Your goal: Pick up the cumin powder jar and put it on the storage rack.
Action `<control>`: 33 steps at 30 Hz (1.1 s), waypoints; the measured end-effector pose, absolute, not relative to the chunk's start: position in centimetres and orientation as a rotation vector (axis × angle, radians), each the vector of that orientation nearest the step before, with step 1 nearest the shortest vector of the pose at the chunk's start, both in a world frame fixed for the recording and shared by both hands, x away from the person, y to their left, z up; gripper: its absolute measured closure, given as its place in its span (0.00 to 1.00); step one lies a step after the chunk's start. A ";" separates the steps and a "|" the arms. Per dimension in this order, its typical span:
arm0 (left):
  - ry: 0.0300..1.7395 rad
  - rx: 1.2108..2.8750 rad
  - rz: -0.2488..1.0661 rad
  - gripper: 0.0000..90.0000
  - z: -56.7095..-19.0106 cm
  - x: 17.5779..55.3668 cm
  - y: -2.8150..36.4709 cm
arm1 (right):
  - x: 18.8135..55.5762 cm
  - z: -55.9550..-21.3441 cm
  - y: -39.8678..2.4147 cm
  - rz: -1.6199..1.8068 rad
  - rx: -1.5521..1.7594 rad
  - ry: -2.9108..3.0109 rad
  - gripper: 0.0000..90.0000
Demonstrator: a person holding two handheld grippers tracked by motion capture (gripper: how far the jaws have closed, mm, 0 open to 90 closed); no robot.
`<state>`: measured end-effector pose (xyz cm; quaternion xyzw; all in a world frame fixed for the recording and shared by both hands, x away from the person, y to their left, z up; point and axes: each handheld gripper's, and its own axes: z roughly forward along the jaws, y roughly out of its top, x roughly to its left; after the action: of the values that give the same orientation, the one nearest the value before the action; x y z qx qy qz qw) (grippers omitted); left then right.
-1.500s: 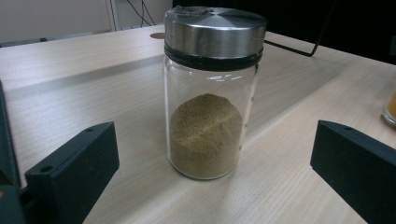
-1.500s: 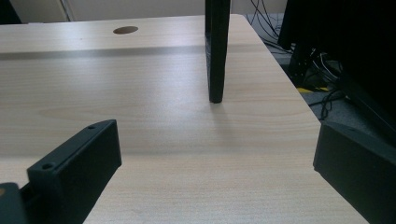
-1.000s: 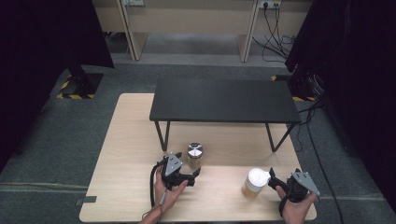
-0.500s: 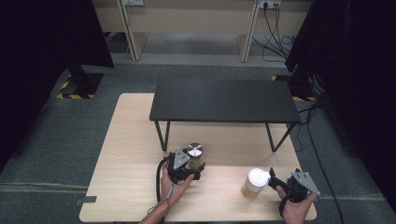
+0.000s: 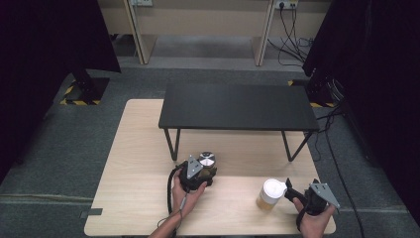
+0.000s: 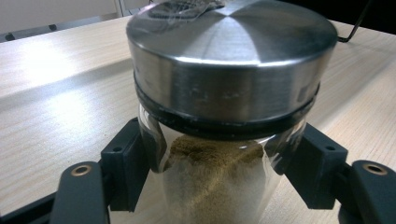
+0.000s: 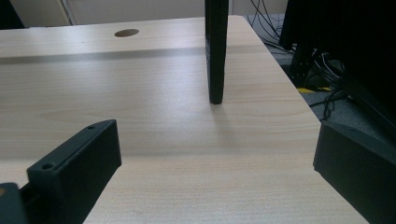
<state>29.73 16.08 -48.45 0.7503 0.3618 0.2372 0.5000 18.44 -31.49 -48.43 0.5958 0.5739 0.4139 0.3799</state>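
My left gripper (image 5: 202,171) was closed around the glass jar (image 5: 207,165), its jaws having just been drawing together with the jar between them. In the left gripper view both black pads pressed against the clear glass wall below the lid, one on each side, and the jar (image 6: 224,140) stood upright on the wooden table (image 5: 138,158). The jar was partly filled with a brownish-yellow powder (image 6: 215,172) and capped with a brushed steel lid (image 6: 231,56) over a black seal ring. From the high view the jar stood near the front of the table, just in front of the left front leg (image 5: 171,145) of the low black shelf (image 5: 237,106), toward my left hand (image 5: 185,191).

My right gripper (image 5: 292,191) sat low near the right front corner of the table, jaws wide apart with nothing between them; in the right gripper view (image 7: 215,154) bare tabletop showed in the gap, with one black shelf leg (image 7: 215,51) standing beyond. A second container with a white lid (image 5: 270,194) stood on the table just left of the right gripper's jaws; contact I could not tell. The two containers were well apart.
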 end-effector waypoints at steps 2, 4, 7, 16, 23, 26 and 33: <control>0.877 1.811 0.573 0.33 -48.5 29.7 16.1 | 18.4 -48.4 -31.5 1.057 1.522 1.466 0.01; 0.878 1.809 0.573 0.33 -48.5 29.7 16.1 | 18.4 -48.4 -31.5 1.060 1.523 1.464 0.01; 0.881 1.806 0.572 0.33 -48.5 29.7 16.1 | 18.4 -48.5 -31.6 1.065 1.527 1.459 0.01; 0.874 1.804 0.561 0.34 -48.6 29.8 16.4 | 18.4 -48.5 -31.5 1.063 1.525 1.460 0.01; 0.861 1.784 0.556 0.34 -48.0 29.3 17.0 | 18.4 -48.5 -31.6 1.063 1.526 1.460 0.01; 0.846 1.772 0.568 0.34 -47.3 28.7 17.2 | 18.4 -48.5 -31.5 1.061 1.528 1.458 0.01; 0.798 1.752 0.600 0.34 -45.5 27.4 17.6 | 18.5 -48.4 -31.4 1.054 1.524 1.458 0.01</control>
<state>27.43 17.59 -45.46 0.7348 0.3347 0.2518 0.5335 18.45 -31.35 -48.45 0.5974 0.5715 0.4130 0.3819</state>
